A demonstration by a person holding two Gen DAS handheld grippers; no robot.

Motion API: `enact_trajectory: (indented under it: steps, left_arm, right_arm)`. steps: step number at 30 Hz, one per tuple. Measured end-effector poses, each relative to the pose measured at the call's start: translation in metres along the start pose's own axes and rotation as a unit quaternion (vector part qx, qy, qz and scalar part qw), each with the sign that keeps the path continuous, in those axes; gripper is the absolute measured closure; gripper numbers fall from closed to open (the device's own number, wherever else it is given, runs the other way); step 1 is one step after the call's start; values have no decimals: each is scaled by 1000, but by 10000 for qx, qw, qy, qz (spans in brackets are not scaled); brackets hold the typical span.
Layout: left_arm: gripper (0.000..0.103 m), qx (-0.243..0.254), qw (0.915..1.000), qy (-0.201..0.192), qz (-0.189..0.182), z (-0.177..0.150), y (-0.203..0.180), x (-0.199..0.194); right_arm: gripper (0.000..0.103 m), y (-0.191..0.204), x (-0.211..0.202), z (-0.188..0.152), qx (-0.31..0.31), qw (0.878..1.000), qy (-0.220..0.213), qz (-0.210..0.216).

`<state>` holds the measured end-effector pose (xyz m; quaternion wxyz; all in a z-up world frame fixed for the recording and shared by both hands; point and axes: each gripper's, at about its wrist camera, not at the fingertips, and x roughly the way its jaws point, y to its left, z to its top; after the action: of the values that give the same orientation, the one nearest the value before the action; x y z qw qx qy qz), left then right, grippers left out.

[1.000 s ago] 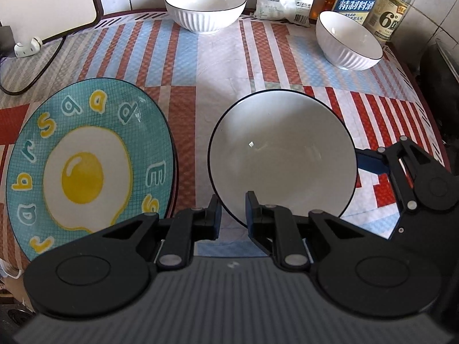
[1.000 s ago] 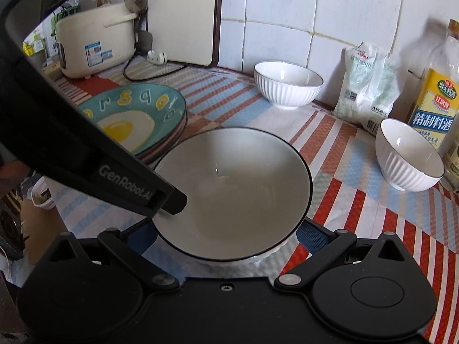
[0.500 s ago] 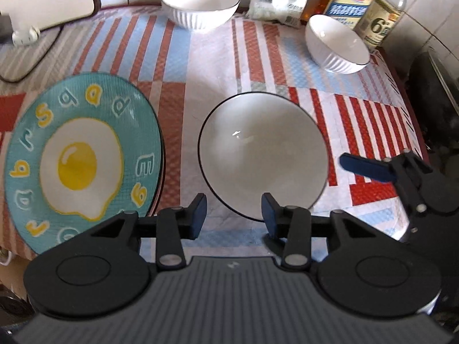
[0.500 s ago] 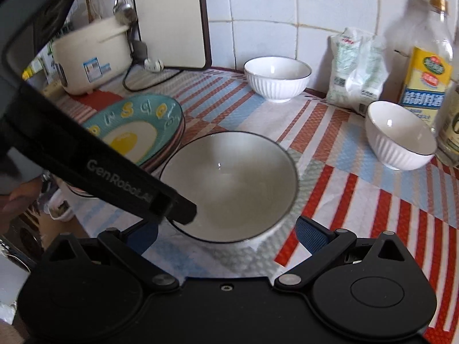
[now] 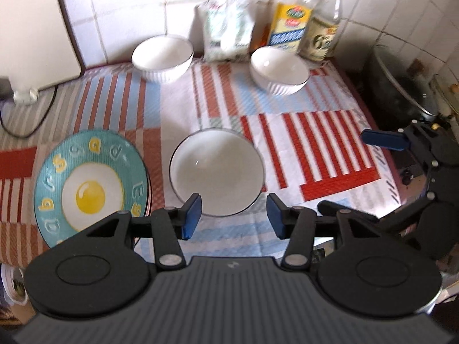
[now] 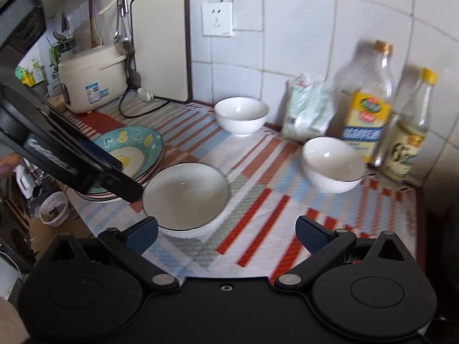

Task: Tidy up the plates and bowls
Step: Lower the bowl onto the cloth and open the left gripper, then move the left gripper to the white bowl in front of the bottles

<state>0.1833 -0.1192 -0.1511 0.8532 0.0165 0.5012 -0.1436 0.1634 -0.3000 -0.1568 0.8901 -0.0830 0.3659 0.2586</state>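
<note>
On the striped cloth point(image 5: 315, 143) by tiled wall point(image 6: 287, 43), both hand-held grippers point(image 5: 233, 215) point(image 6: 226, 233) gape empty.

This is a home kitchen. White wall tiles point(image 6: 301, 37) back a table point(image 6: 258, 200) with a striped cover, a rice cooker point(image 6: 91, 77), a leaning cutting board point(image 6: 160, 43) and what look like condiment bottles point(image 6: 370, 109), somewhat blurred.
</note>
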Motion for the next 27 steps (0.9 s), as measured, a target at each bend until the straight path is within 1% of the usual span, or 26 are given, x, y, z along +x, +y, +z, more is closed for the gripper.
enact_trajectory:
  steps: [2,6,10,16,20,23,26,27]
  left_arm:
    - [54,116,9999,-77,-21,3,-5,-7]
    - [54,287,9995,-112,-76,12,-16,-16]
    - [54,517,9984,-218,-67,27,-28,-21]
    - [54,565,9976,-371,-125,57,-39,-15]
    - [54,502,9978,-350,-259,79,-43,2]
    - [54,429,9982,-404,-126,93,-50,21]
    - [54,55,9991,-306,-283,106,-51,44]
    - [54,-55,9992,-266,-277,110,-52,53]
  right_arm:
    - [0,-6,-10,3,-16,10000,1,-48]
    - [0,-18,-27,7,-69,9997,-129,-172]
    - [0,-32,-38,13,-15,9993,-233,-290]
    - [0,-57,-44,26,168,9983,-403,-381]
    - [0,-71,-34,37,45,9982,-438,-406]
    - [0,-80,-17,43,-6,9984,-355,-432]
    - [0,-90,6,47,111,9985,-317,-440]
    - [0,-92,15,47,140,9984,-283,-479]
